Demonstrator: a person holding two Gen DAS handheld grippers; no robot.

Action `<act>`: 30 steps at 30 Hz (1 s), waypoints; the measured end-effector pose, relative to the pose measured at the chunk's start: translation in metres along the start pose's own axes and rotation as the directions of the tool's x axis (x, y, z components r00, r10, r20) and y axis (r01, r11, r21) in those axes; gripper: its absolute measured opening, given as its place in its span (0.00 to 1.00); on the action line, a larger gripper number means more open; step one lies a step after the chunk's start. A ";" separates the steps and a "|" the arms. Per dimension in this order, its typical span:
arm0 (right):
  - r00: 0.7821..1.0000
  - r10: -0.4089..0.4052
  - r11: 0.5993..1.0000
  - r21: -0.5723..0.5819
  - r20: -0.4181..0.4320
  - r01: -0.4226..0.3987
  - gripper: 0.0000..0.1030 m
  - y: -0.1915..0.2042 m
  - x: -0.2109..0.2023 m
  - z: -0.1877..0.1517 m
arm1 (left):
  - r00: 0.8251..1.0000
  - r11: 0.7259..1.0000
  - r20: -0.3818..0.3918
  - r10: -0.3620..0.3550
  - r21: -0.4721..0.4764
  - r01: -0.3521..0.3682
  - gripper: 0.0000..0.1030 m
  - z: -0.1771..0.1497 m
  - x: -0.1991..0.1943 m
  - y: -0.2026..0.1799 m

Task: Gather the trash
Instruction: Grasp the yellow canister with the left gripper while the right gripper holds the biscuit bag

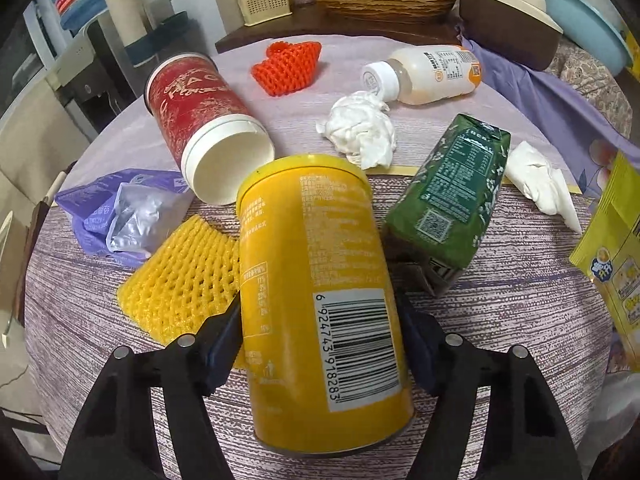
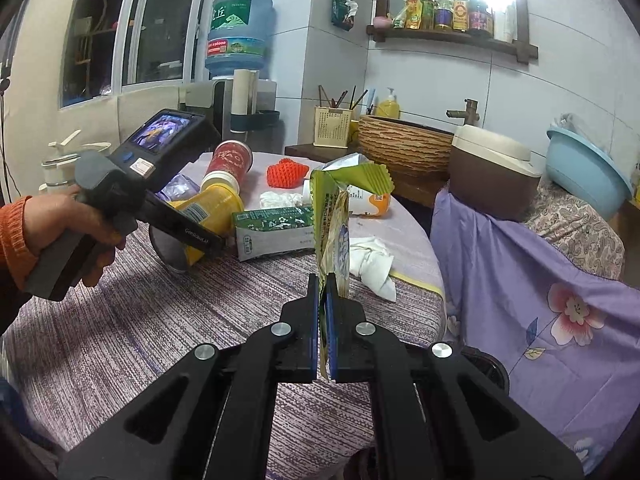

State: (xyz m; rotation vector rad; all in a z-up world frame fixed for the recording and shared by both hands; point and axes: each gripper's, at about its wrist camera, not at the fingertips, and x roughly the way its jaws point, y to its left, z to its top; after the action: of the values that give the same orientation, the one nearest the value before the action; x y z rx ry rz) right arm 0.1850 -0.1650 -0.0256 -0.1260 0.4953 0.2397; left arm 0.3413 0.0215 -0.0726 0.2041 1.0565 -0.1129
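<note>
Left gripper [image 1: 320,344] angled steeply down over the bench [image 1: 520,340]; I see its 2 fingers [image 1: 224,332] set against the sides of the yellow can [image 1: 316,280], which lies on its side, so I log this as grasping the can. A hand [image 2: 68,236] in an orange sleeve [image 2: 12,236] holds that tool's grip.

Right gripper [image 2: 322,312] points gently downward, fingers clenched on the yellow-green snack bag [image 2: 340,216], held upright above the bench.

Red cup [image 1: 200,120] lies tipped, open mouth showing a white, empty inside. Green carton [image 1: 448,196] lies beside the can. White bottle [image 1: 424,74] lies capped; contents I cannot tell.
</note>
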 end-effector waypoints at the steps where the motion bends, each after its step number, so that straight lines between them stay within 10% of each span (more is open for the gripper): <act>1: 1.000 0.002 1.000 0.001 -0.003 -0.002 0.04 0.000 0.000 0.000 | 1.000 1.000 0.001 -0.003 -0.005 0.003 0.65 0.000 0.000 0.001; 12: 0.999 0.033 0.999 0.039 0.003 -0.033 0.04 -0.007 0.000 -0.006 | 0.988 0.997 0.155 -0.021 -0.064 0.031 0.63 -0.038 -0.037 0.002; 30: 0.999 -0.042 0.993 0.112 -0.015 0.043 0.04 -0.042 -0.016 -0.041 | 0.907 0.984 0.412 -0.094 -0.102 0.148 0.63 -0.125 -0.118 -0.044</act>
State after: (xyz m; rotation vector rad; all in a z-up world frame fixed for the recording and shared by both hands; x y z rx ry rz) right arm 0.1633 -0.2160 -0.0511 -0.0280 0.5173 0.1689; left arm 0.1685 0.0057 -0.0340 -0.0077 0.6564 -0.1889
